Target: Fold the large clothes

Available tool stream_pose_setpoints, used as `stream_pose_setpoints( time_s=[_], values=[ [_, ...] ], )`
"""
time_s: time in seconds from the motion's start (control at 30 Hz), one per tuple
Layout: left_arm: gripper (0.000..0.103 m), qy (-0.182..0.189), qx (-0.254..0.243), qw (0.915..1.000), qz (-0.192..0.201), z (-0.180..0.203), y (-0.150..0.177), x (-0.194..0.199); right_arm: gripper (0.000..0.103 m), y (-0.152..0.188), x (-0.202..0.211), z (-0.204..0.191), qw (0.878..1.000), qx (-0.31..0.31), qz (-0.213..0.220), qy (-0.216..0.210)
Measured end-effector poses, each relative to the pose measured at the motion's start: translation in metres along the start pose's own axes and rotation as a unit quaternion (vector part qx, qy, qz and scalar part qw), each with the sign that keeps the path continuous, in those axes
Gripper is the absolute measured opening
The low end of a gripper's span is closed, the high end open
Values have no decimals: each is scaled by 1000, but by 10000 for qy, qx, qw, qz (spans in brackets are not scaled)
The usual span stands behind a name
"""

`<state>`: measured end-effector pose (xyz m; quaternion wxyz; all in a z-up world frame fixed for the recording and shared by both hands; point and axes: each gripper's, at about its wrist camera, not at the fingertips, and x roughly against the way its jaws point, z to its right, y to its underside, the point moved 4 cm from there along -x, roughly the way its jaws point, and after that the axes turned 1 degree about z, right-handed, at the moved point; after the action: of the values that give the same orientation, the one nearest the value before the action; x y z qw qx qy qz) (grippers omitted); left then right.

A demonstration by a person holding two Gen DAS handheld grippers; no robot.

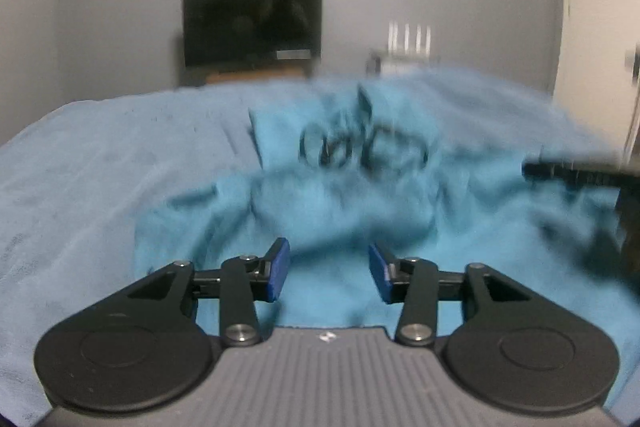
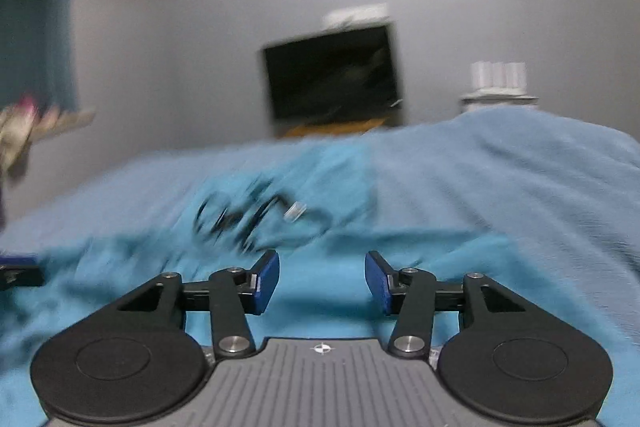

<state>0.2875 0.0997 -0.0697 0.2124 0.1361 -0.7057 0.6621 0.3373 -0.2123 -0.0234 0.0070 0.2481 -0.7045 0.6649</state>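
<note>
Bright blue printed T-shirt (image 1: 340, 195) crumpled ahead of both parted, empty grippers' fingers (image 1: 280, 267), left (image 1: 329, 269) and right (image 2: 322, 281); black television (image 1: 252, 27) beyond.

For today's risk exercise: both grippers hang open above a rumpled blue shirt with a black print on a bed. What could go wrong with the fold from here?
1. The shirt lies bunched and wrinkled, so closing the left gripper could pinch several layers and leave creases.
2. The right gripper might also catch the similarly blue blanket underneath.
3. Both views are motion-blurred, so edges are easily misjudged.
</note>
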Motion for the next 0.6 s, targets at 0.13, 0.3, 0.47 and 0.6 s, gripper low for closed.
stream_pose_setpoints(
  time_s=[0.13, 0.3, 0.47, 0.6],
  values=[
    [49, -781, -491, 9944, -517, -7, 22, -25, 51, 19, -18, -8, 9986, 270, -442, 70],
    [49, -824, -235, 9953, -461, -18, 20, -25, 37, 23, -28, 27, 9909, 307, -395, 1251],
    [56, -864, -239, 9949, -465, -12, 18, -18, 44, 27, -23, 62, 9824, -230, -183, 1846],
    [68, -369, -205, 9987, -289, 13, 18, 11, 65, 23, -5, 49, 9883, -425, -96, 1462]
  ],
)
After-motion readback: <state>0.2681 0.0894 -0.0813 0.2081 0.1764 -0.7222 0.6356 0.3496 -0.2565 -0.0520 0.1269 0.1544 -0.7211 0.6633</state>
